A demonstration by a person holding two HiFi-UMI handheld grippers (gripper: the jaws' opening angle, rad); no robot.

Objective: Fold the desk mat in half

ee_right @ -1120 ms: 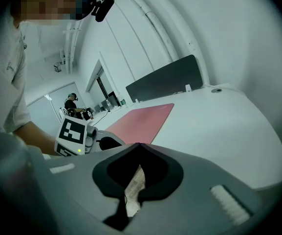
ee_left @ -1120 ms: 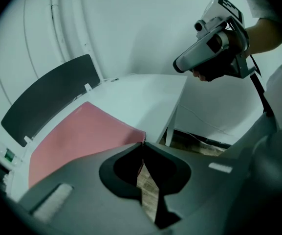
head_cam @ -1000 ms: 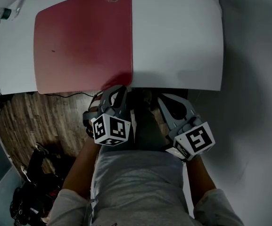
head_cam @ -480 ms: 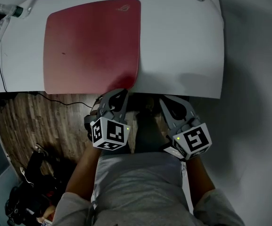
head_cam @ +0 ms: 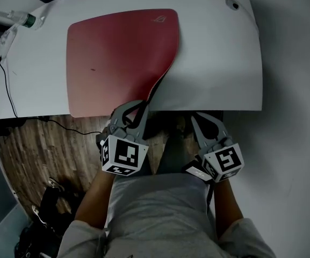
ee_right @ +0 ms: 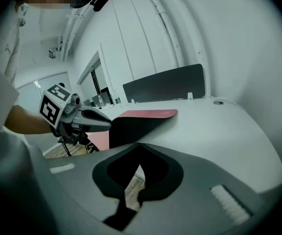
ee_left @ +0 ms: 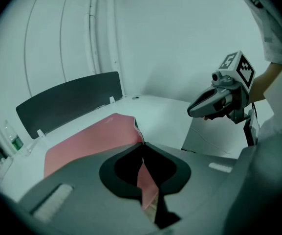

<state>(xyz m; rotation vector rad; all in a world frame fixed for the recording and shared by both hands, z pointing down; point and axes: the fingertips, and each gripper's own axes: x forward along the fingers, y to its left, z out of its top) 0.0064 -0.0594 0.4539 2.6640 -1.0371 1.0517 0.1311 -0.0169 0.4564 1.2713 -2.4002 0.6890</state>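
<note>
Mat [head_cam: 120,58]: near corner now lifted off counter [head_cam: 219,58]; flat before.
Left gripper [head_cam: 139,105]: fingers pinch that corner; fold starting.
Right gripper [head_cam: 200,118]: fingers closed, empty.

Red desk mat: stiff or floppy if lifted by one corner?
Likely floppy: the corner of the desk mat pinched by the left gripper curls up off the white table while the rest lies flat. Probably light: its lifted edge looks thin. The dark underside may be grippy, so it might drag rather than slide.
</note>
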